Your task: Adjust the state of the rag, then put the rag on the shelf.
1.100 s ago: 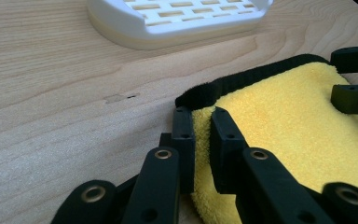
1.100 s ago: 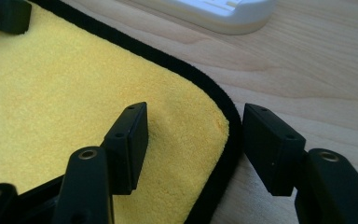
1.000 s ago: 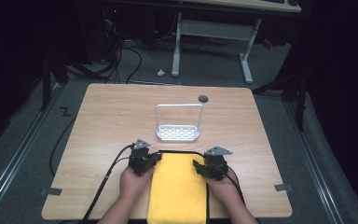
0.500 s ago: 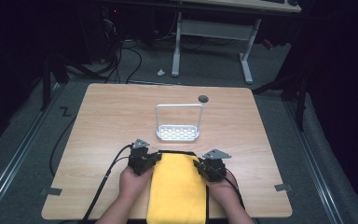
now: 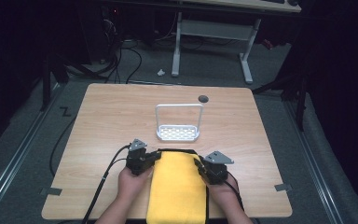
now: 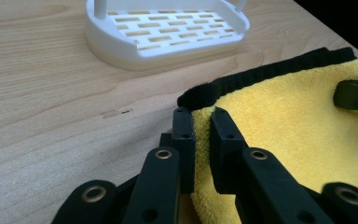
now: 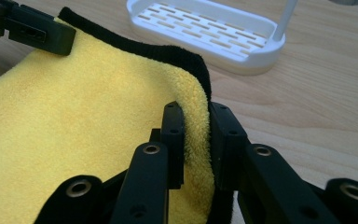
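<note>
In the gripper views, both grippers' fingers [image 6: 182,140] [image 7: 223,140] pinch the yellow cloth's [image 5: 177,191] black-edged corners.

The towel [image 5: 177,189] lies at the table's [image 5: 102,121] near edge, the rack [image 5: 178,133] just behind it, seemingly apart.

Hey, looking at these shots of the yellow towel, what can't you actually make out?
- Yellow towel: near end cut off by the high view's bottom edge.
- Towel's underside: hidden in every view by its own top layer.
- Dark spot on the table: too small to identify.
</note>
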`<action>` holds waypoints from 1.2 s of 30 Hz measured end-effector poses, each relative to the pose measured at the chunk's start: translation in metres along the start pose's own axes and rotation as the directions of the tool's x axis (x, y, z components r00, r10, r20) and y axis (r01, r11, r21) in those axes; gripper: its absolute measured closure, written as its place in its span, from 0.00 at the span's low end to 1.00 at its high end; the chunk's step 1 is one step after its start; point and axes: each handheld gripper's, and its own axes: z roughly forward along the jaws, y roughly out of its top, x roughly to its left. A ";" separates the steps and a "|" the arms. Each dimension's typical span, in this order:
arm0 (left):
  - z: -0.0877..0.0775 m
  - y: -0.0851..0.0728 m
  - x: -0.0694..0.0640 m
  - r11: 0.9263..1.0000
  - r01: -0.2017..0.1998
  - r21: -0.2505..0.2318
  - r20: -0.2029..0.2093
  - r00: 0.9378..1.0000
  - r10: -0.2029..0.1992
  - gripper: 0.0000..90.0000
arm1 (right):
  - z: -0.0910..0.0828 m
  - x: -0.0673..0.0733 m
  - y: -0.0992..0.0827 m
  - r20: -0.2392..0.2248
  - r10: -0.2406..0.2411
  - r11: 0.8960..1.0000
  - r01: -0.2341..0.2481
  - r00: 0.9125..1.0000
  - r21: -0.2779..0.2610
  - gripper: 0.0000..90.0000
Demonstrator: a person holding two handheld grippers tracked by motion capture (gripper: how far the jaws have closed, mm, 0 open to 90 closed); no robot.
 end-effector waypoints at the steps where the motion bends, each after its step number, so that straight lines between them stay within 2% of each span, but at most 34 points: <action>1: -0.002 0.001 -0.001 1.000 0.004 -0.013 0.002 1.000 -0.004 0.91 | -0.001 0.001 0.001 0.001 0.000 1.000 0.000 1.000 -0.006 0.87; 6: -0.016 0.010 -0.009 0.996 -0.018 -0.087 -0.005 1.000 0.018 0.91 | -0.008 0.004 0.007 0.018 -0.005 0.998 0.006 1.000 -0.058 0.87; 11: -0.030 0.017 -0.015 0.988 -0.051 -0.144 -0.005 0.999 0.051 0.91 | -0.016 0.008 0.015 0.016 -0.014 0.995 0.016 1.000 -0.098 0.86; 14: -0.041 0.022 -0.021 0.979 -0.079 -0.185 -0.009 0.997 0.078 0.92 | -0.022 0.011 0.022 0.021 -0.024 0.992 0.026 0.999 -0.126 0.87; 17: -0.051 0.030 -0.028 0.971 -0.105 -0.214 -0.014 0.994 0.104 0.92 | -0.028 0.014 0.031 0.039 -0.057 0.986 0.063 0.998 -0.157 0.87; 21: -0.064 0.043 -0.037 0.959 -0.128 -0.255 -0.018 0.992 0.127 0.92 | -0.036 0.017 0.040 0.049 -0.055 0.976 0.064 0.997 -0.208 0.87; 25: -0.075 0.056 -0.044 0.941 -0.156 -0.300 -0.036 0.988 0.152 0.92 | -0.043 0.015 0.050 0.054 -0.048 0.966 0.060 0.997 -0.253 0.87; 28: -0.083 0.066 -0.047 0.930 -0.157 -0.334 -0.034 0.987 0.154 0.92 | -0.050 0.013 0.059 0.054 -0.031 0.956 0.045 0.998 -0.289 0.87; 36: -0.103 0.093 -0.059 0.894 -0.205 -0.398 -0.049 0.978 0.202 0.93 | -0.072 0.007 0.089 0.065 -0.036 0.923 0.058 0.997 -0.379 0.87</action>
